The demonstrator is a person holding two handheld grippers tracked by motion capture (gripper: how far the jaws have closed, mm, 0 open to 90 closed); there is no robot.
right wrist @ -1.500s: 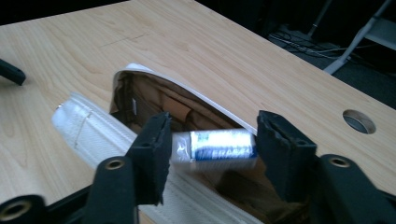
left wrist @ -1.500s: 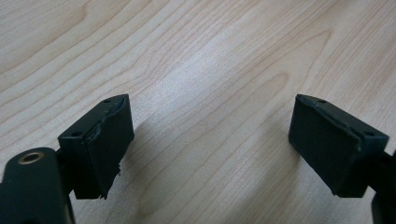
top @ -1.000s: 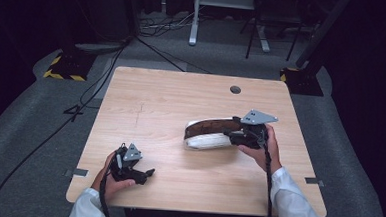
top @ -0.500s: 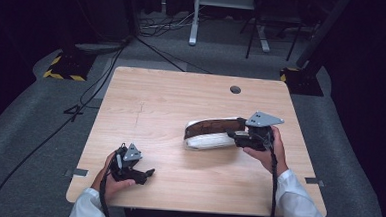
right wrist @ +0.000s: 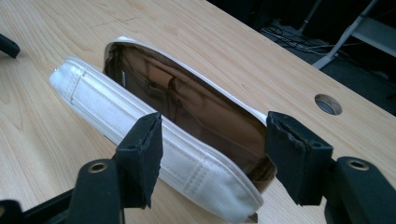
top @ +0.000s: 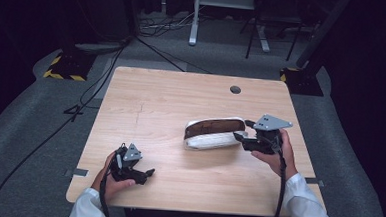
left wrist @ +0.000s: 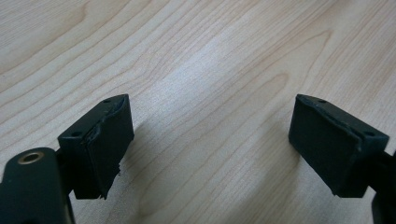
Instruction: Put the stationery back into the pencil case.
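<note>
My left gripper [top: 136, 171] sits low at the lower left of the high view, jaws spread with nothing between them; its own view gives me bare table [left wrist: 196, 70] grain and nothing else. It is well apart from the work.

My right gripper [top: 241, 137] is the near one, at right centre of the high view. Its jaws have just been opening. In the right gripper view the pouch [right wrist: 187, 140] end lies between the pads [right wrist: 144, 154], but I see gaps on both sides, so I read it as released, not pinched.

The pouch [top: 214, 133] is white outside, brown inside, lying at the middle of the table, directly left of my right fingertips. Its long axis runs left to right across the high view, so it stretches away from those jaws (end-on to me, not broadside).

The high view gives the layout and both hands [top: 278, 155]. The right gripper view adds what it cannot: the open mouth, the brown lining with pockets, the stitched white wall, and the cable hole [right wrist: 328, 103] at the upper right.
</note>
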